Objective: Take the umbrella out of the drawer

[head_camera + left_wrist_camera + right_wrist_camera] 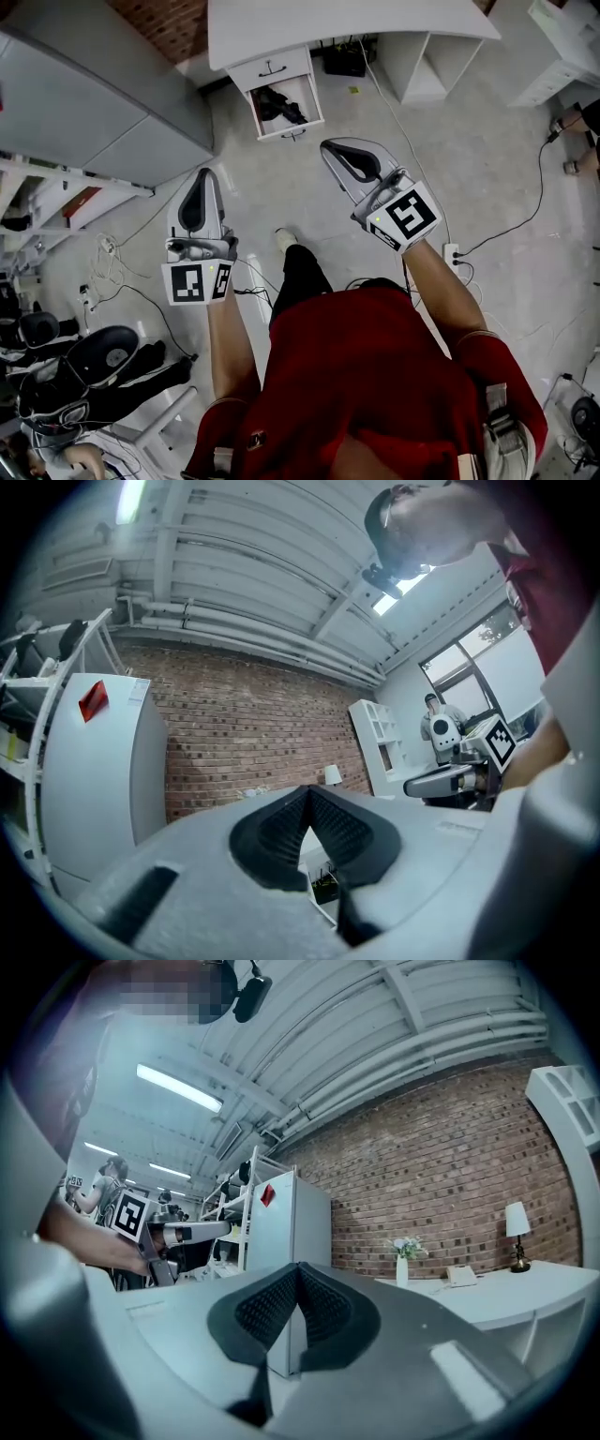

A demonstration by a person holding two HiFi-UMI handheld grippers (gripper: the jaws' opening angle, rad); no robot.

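- desk (347, 23) is at the far end
- drawer (286, 108) hangs open under the desk's left end, umbrella (278, 105) lying in it
- cabinet (84, 103) is left of the desk, shelves (562, 47) off to its right
- left gripper (206, 176) and right gripper (330, 148) are side by side, well apart, on the near side of the drawer
- power strip (451, 253) is on the floor, further right

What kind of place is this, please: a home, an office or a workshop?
Probably a lab or studio furnished like a room: white desk with an open drawer, brick wall, loose cables across the floor.
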